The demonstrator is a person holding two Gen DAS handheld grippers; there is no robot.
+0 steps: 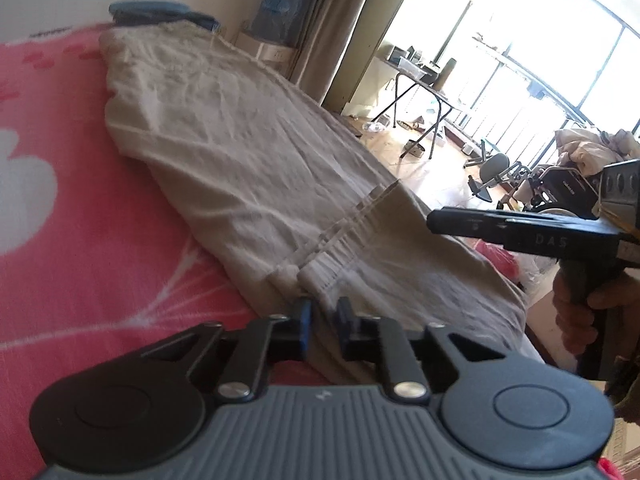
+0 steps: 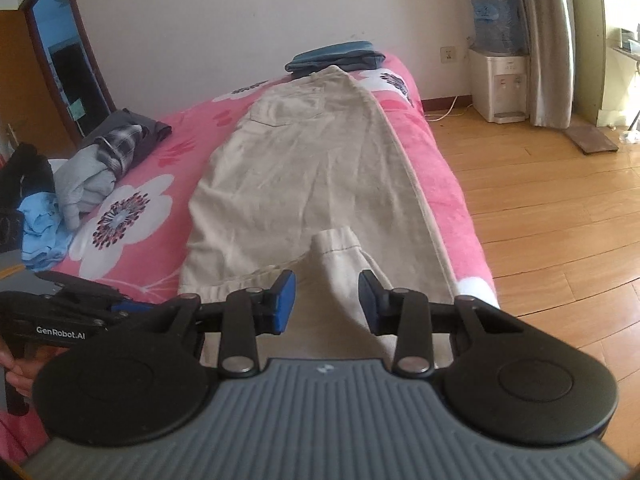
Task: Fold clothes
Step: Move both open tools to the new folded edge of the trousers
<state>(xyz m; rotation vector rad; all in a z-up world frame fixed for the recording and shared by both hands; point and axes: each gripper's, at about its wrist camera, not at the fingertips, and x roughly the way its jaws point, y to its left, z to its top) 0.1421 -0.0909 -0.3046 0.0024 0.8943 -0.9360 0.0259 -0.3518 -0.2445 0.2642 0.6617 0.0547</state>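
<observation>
Trousers lie flat along our pink bed, hems at 6 o'clock | left gripper pinched on the hem | right gripper jaws apart astride the cuff, not pressing.

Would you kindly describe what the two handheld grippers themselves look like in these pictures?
Both are black: the left gripper and right gripper share blue finger pads, round black side housings, silver pivot bolts and a grey ribbed body. The left one's side reads "GenRobot.AI" in white; the right one's shows "DAS". Each has a black pistol handle. No cables or sleeves show.
</observation>
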